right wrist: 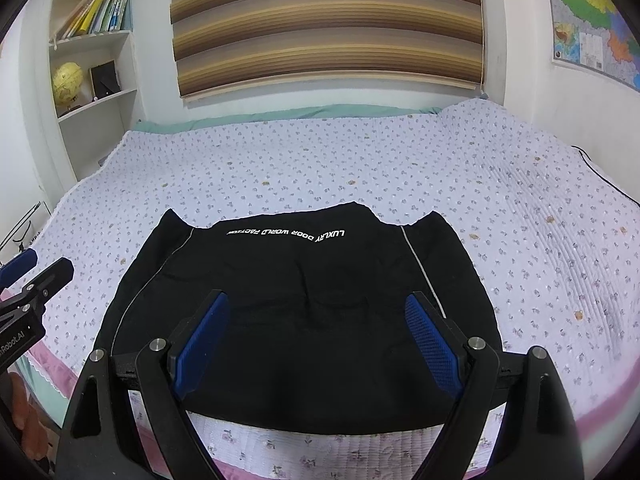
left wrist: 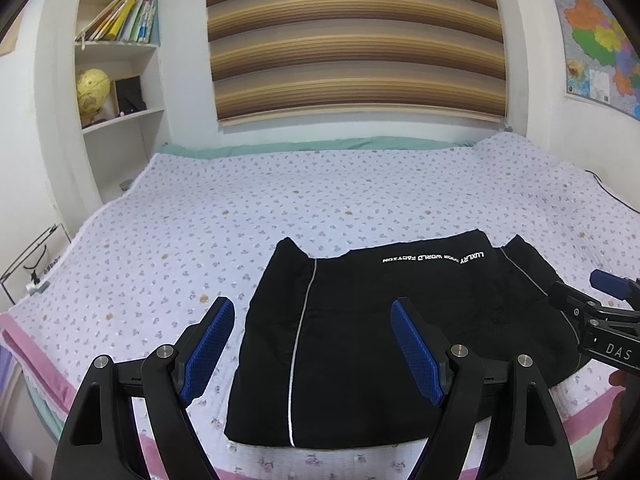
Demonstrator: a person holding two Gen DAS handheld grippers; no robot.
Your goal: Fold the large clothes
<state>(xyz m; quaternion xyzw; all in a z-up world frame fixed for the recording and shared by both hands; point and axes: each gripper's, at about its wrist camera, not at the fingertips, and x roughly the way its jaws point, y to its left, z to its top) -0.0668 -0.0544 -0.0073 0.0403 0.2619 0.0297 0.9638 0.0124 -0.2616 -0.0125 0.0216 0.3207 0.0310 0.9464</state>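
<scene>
A black garment (left wrist: 360,340) (right wrist: 304,320) with white lettering and thin grey piping lies folded flat near the front edge of the bed. My left gripper (left wrist: 312,312) hovers open above its left part, one blue pad over the bedspread, the other over the cloth. My right gripper (right wrist: 316,308) hangs open over the garment's middle, nothing between its pads. Each gripper shows at the edge of the other's view: the right gripper (left wrist: 608,284) on the right side, the left gripper (right wrist: 28,264) on the left side.
The bed (left wrist: 200,220) (right wrist: 520,200) carries a pale floral quilt with a pink hem along the front. A white bookshelf (left wrist: 116,80) with books and a yellow globe (right wrist: 67,80) stands at the back left. Striped blinds (right wrist: 324,28) and a wall map (left wrist: 596,40) hang behind.
</scene>
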